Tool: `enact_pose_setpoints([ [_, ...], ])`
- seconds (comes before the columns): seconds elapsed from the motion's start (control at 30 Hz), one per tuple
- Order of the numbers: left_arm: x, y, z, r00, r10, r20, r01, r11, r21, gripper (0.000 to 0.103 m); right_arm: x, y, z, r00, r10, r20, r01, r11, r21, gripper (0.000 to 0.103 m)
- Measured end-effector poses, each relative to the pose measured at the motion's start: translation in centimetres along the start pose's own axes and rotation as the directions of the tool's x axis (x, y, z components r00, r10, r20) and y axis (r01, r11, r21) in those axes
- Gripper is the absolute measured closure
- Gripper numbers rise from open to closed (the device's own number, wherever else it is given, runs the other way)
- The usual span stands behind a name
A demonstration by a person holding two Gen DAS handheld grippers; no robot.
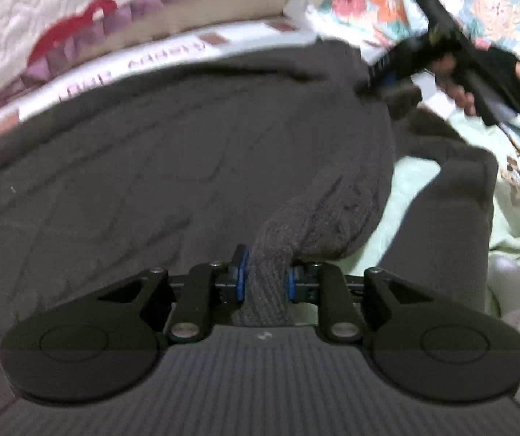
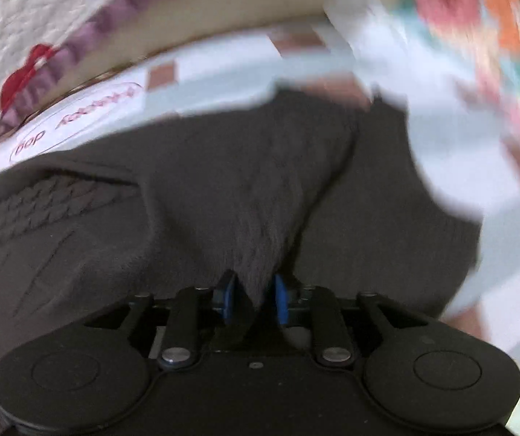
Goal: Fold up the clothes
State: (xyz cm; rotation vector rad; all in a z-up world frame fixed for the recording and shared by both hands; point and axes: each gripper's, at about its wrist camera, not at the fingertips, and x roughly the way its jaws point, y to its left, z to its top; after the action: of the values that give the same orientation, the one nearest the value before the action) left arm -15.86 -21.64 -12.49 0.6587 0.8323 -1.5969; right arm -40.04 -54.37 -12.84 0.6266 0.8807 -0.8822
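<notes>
Both grippers pinch edges of a dark grey knit sweater spread on a bed.

The left gripper (image 1: 266,276) is closed on a bunched, ribbed edge of the sweater (image 1: 187,167), the knit squeezed between its blue pads (image 1: 242,272) and lifted off the bed. The right gripper (image 2: 252,299) likewise clamps a raised ridge of the same fabric, and in the left wrist view it sits at the far corner of the garment, held by the person's right hand (image 1: 456,83). Gripping two well-separated points along one side likely lets that side be carried over as a straight fold. A sleeve (image 1: 452,218) trails across the pale green bedsheet (image 1: 405,181); a floral quilt (image 1: 478,0) lies beyond.
</notes>
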Motion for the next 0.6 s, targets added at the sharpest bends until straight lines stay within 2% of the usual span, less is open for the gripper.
enact_pose_setpoints([
  [0.07, -0.2, 0.4, 0.0, 0.999, -0.039, -0.005, 0.039, 0.999, -0.033, 0.076, -0.9, 1.6, 0.9, 0.998, -0.018, 0.054, 0.023, 0.995, -0.092, 0.069],
  [0.1, -0.5, 0.7, 0.1, 0.997, -0.073, -0.002, 0.073, 0.996, -0.05, 0.067, -1.4, 2.3, 1.4, 0.996, -0.025, 0.082, 0.036, 0.99, -0.137, 0.068],
  [0.2, -1.9, 1.6, 0.3, 0.984, -0.174, 0.036, 0.176, 0.982, -0.062, 0.055, -2.7, 4.7, 2.7, 0.985, -0.039, 0.166, 0.083, 0.96, -0.268, 0.067],
  [0.27, -3.4, 1.9, 0.4, 0.969, -0.235, 0.078, 0.237, 0.971, -0.021, 0.051, -2.1, 5.5, 3.5, 0.99, -0.012, 0.142, 0.055, 0.952, -0.303, 0.067],
  [0.33, -5.0, 1.9, 0.1, 0.96, -0.255, 0.116, 0.251, 0.967, 0.047, 0.048, -0.9, 6.3, 4.0, 0.995, 0.013, 0.095, 0.02, 0.942, -0.336, 0.068],
  [0.4, -5.9, 3.0, 0.2, 0.951, -0.27, 0.148, 0.269, 0.963, 0.029, 0.047, 0.3, 7.1, 4.3, 0.998, 0.031, 0.054, -0.009, 0.931, -0.365, 0.068],
  [0.5, -6.3, 5.1, 0.5, 0.947, -0.262, 0.187, 0.28, 0.957, -0.078, 0.045, 1.2, 8.2, 4.3, 0.999, 0.036, 0.024, -0.024, 0.919, -0.393, 0.068],
  [0.53, -6.3, 5.8, 0.6, 0.952, -0.234, 0.199, 0.26, 0.959, -0.116, 0.043, 1.4, 8.3, 4.4, 0.999, 0.037, 0.019, -0.027, 0.918, -0.395, 0.068],
  [0.57, -5.9, 6.3, 0.8, 0.964, -0.18, 0.197, 0.211, 0.966, -0.15, 0.036, 1.5, 8.4, 4.4, 0.999, 0.039, 0.015, -0.03, 0.918, -0.395, 0.068],
  [0.6, -5.2, 6.6, 0.8, 0.976, -0.122, 0.18, 0.153, 0.973, -0.171, 0.035, 1.6, 8.4, 4.4, 0.999, 0.036, 0.013, -0.028, 0.919, -0.393, 0.068],
])
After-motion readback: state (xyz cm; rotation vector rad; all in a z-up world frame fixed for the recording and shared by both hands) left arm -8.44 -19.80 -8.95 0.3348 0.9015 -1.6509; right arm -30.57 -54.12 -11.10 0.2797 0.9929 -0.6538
